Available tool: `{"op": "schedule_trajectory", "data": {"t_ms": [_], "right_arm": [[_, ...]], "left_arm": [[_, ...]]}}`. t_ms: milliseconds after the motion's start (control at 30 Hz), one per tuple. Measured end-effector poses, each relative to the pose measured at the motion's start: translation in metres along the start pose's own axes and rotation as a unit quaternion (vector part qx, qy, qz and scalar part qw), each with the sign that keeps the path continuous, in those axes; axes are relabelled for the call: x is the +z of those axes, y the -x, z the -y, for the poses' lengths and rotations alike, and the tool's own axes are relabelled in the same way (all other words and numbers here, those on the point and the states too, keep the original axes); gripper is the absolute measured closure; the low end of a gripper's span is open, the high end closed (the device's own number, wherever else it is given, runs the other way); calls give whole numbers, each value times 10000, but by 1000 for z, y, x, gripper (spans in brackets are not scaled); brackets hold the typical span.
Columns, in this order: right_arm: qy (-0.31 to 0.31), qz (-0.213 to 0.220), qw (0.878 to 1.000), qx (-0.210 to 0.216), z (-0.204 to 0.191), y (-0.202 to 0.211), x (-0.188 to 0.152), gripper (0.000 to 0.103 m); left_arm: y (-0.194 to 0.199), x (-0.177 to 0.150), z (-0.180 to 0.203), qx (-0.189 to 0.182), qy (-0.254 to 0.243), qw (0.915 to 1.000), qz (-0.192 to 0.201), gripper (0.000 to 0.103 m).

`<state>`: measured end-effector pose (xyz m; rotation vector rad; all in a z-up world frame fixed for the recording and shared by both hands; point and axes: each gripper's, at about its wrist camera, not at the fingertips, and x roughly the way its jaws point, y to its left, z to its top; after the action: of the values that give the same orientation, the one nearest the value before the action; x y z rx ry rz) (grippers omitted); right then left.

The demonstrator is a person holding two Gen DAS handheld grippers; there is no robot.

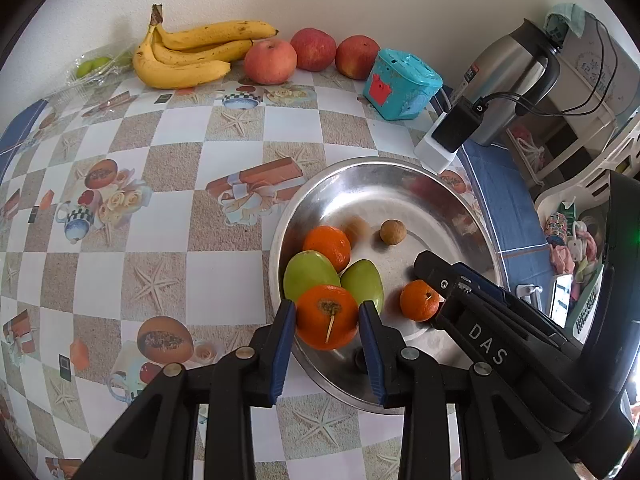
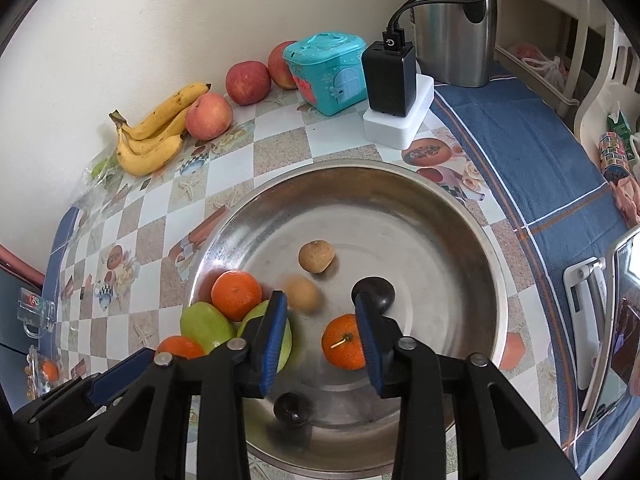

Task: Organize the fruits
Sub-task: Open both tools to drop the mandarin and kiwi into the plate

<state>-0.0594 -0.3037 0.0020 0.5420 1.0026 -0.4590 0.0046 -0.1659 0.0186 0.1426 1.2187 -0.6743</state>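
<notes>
1. Fingers of my left gripper [image 1: 327,314] clamp one orange [image 1: 326,317] over the near rim of the steel bowl [image 2: 460,216].
2. My right gripper [image 2: 320,322] hangs spread over the bowl, grasping nothing.
3. Lying in the bowl I count two more oranges [image 2: 343,342], two green fruits [image 1: 310,274], two tan longans [image 2: 316,256] and two dark plums [image 2: 376,290].
4. By the wall lie three bananas [image 1: 188,50] and three apples [image 1: 270,61], well apart from the bowl.
</notes>
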Motion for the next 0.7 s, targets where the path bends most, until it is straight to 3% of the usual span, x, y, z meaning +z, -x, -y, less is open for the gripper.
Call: {"op": "schedule_trajectory", "data": {"t_ms": [433,700], "right_arm": [[-166,-1,9999,-5,6,1,1,66],[-113,-46,9999,10,2,-1,0,66]], "left_arm": [[-3,-1,2,-95,30,9999,-106,67],[-10,2,-26,212,513,9982,-210,63]]}}
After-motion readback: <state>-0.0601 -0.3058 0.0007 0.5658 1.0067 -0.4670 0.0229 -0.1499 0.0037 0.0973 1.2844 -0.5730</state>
